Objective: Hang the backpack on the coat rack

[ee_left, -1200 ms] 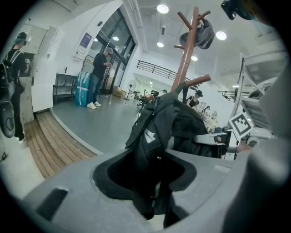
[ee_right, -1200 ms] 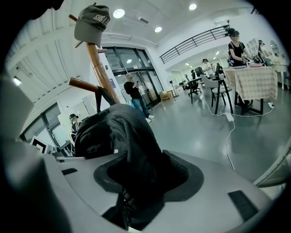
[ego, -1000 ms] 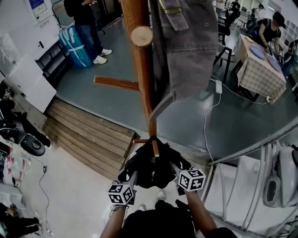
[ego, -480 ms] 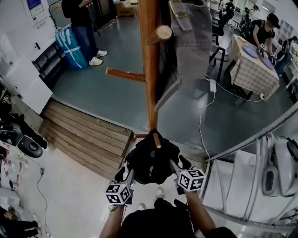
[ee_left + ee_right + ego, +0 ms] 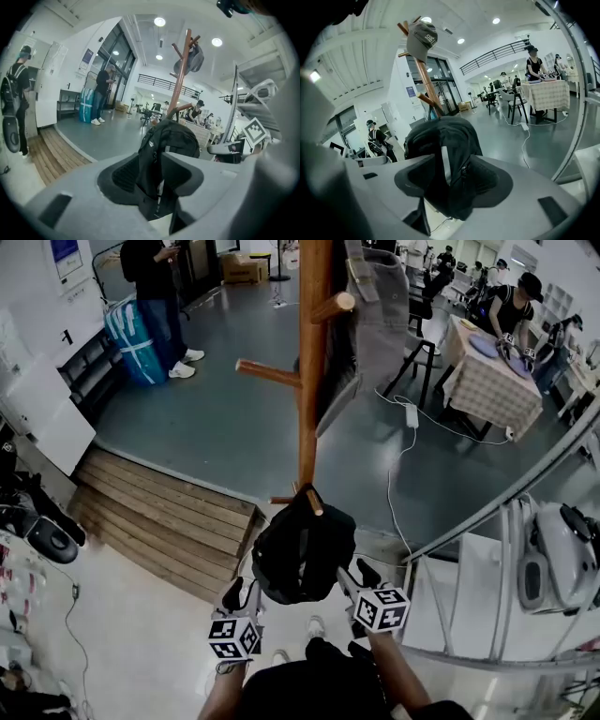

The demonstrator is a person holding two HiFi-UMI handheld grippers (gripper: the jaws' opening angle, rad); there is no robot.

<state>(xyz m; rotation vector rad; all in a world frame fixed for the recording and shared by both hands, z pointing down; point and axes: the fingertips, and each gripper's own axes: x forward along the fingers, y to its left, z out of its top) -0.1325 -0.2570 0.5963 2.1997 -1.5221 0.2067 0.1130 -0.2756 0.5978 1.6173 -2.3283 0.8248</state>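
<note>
At the low peg [image 5: 312,502] of the coat rack [image 5: 312,381], our left gripper [image 5: 244,592], jaws just tightened, and right gripper [image 5: 350,577] clamp the black backpack [image 5: 295,554].

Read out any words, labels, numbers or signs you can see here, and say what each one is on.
"SU...": white lettering on the grey cap atop the coat rack; the remaining letters are blurred.
Blue poster on the white wall: print too small to read.
Small white mark on the backpack: too small to read.
</note>
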